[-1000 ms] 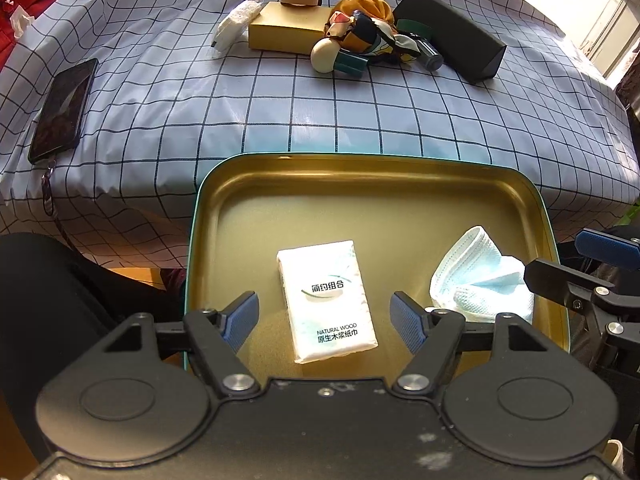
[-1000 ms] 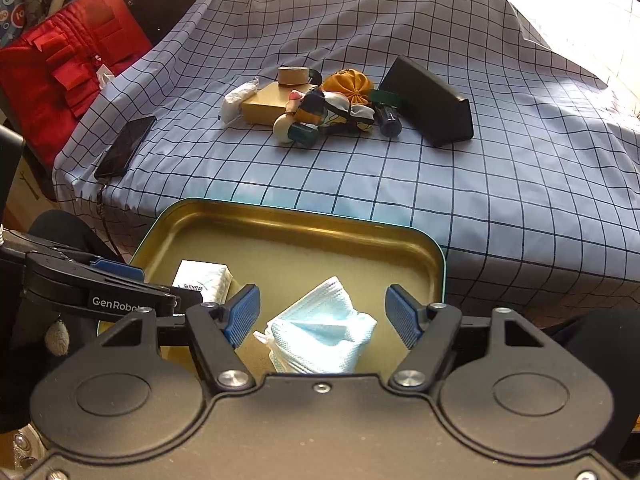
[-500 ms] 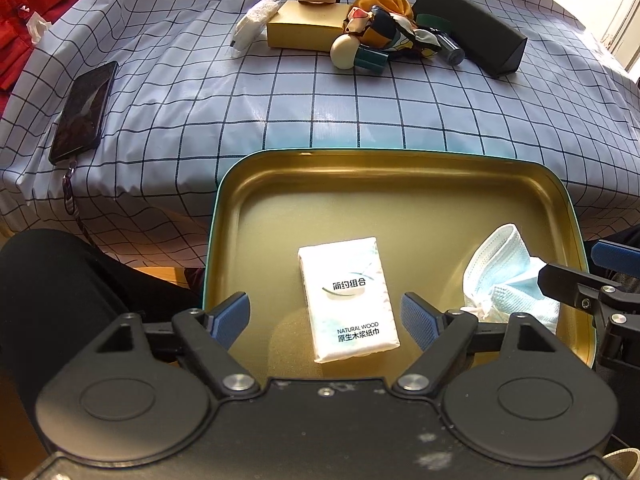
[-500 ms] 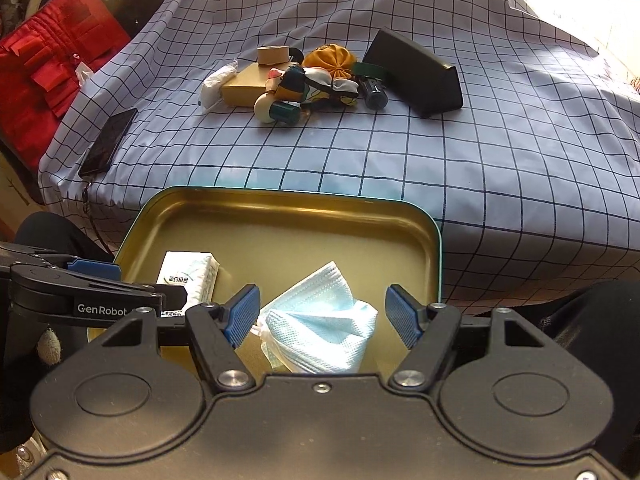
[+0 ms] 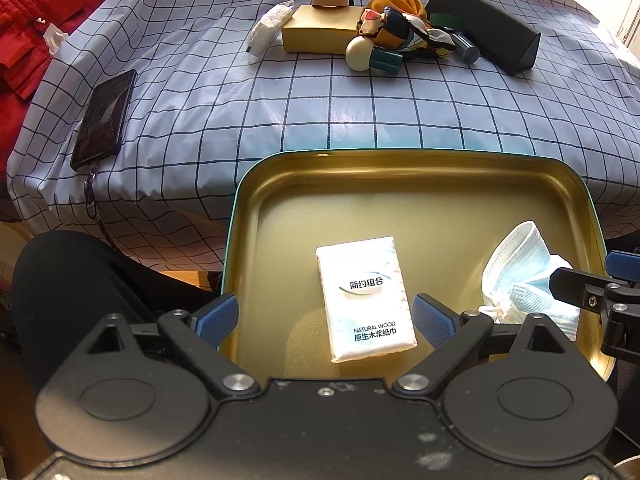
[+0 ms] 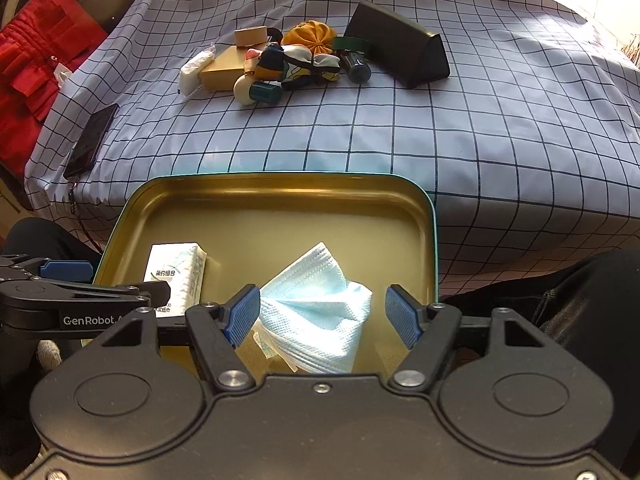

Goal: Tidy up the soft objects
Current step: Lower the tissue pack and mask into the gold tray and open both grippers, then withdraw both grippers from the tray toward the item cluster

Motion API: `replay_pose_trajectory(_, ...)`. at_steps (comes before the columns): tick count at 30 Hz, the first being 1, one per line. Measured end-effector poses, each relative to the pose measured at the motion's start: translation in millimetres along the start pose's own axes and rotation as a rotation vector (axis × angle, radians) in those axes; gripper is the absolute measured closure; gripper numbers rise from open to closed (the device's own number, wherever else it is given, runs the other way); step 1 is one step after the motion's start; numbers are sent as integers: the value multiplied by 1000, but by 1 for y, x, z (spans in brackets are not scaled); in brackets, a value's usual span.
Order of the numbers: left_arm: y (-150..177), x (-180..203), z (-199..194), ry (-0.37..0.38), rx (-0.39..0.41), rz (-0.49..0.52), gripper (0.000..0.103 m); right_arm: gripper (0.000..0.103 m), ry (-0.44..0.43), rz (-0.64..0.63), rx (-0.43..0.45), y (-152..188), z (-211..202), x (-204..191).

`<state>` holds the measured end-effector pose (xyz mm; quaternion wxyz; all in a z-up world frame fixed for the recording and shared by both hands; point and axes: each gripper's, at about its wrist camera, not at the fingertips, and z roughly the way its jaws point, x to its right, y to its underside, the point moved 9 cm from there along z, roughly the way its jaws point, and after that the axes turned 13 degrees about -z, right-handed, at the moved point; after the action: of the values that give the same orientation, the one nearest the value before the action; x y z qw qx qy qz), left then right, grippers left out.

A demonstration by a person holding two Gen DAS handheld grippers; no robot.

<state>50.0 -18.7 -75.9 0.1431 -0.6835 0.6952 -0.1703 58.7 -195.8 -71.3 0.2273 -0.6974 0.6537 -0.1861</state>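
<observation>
A gold tray (image 5: 400, 156) with a teal rim rests at the near edge of the checked cloth. A white tissue pack (image 5: 364, 296) lies flat in it, between the fingers of my left gripper (image 5: 325, 314). The jaws are opening and the pads stand clear of the pack on both sides. A crumpled blue face mask (image 6: 316, 280) lies in the tray's right half, between the fingers of my right gripper (image 6: 323, 314). That gripper is open; its left pad is close to the mask's edge. The tissue pack (image 6: 176, 268) also shows in the right wrist view, beside a left gripper finger (image 6: 100, 296).
Far back on the cloth is a pile: a gold box (image 5: 320, 34), a white packet (image 5: 270, 28), an orange pouch (image 5: 396, 4), a patterned scarf (image 5: 404, 32), small bottles and a black triangular case (image 5: 484, 28). A phone (image 5: 106, 118) lies left. Dark-trousered legs (image 5: 60, 288) flank the tray.
The left jaws have spread wider apart around the tissue pack. Both views have tipped slightly. The right jaws kept their width, and the mask and pack stayed in the tray.
</observation>
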Motion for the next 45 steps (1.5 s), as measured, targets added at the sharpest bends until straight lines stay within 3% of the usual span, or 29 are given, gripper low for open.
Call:
replay_pose_trajectory(27, 0, -2, -2, -25, 18, -8, 6, 36, 17, 89, -97, 8, 14, 14)
replay_pose_trajectory(45, -33, -9, 2, -67, 47, -32, 4, 36, 33, 73, -104, -14, 23, 21)
